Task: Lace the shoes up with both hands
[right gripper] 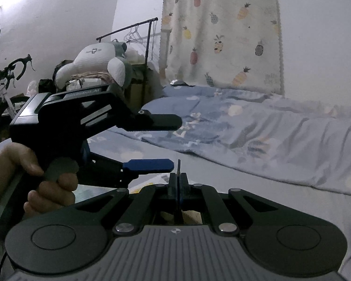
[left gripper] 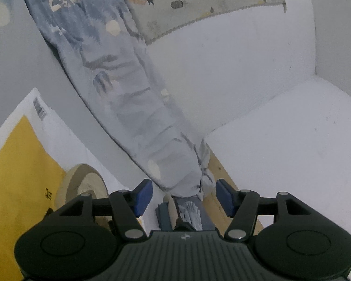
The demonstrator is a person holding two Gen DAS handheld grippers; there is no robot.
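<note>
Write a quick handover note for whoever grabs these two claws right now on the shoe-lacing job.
Left claw: open, empty, pointing down beside the hanging blanket.
Right claw: shut on a thin dark tip, probably the lace end.
Shoe: not clearly in view; a blue-grey shape below the left claw may be it.
Done: cannot tell.
Left: threading and tying, likely by passing the tip to the left claw.
</note>
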